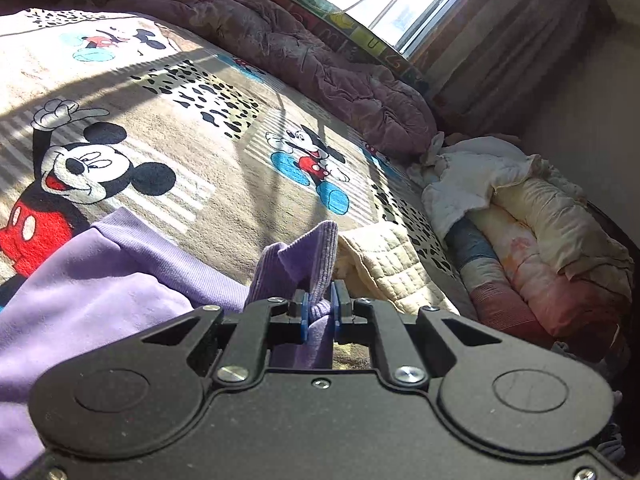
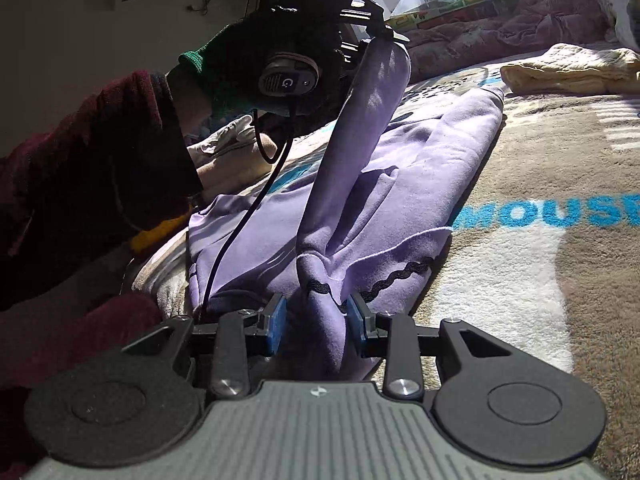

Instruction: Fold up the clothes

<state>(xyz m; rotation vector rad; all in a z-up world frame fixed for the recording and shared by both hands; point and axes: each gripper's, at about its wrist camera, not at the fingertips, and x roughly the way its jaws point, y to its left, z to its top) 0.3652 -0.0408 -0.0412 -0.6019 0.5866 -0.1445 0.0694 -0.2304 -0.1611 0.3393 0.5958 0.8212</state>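
A lilac sweatshirt (image 2: pixel 400 168) lies on the cartoon-mouse blanket (image 2: pixel 520 280). My left gripper (image 1: pixel 320 304) is shut on its ribbed cuff (image 1: pixel 308 252). In the right wrist view that left gripper (image 2: pixel 376 36) holds the sleeve (image 2: pixel 360 120) lifted and stretched above the body of the garment. My right gripper (image 2: pixel 318 318) sits low at the near edge of the sweatshirt. A bunched ridge of lilac cloth with black wavy trim (image 2: pixel 400 272) stands between its blue pads (image 2: pixel 278 322), with a gap showing beside the left pad.
A cream quilted cloth (image 2: pixel 572 68) lies folded farther along the bed. A purple duvet (image 1: pixel 300 48) is heaped under the window. Rolled bedding (image 1: pixel 520 232) is piled at the bed's end. A person's dark red sleeve (image 2: pixel 80 180) reaches in from the left.
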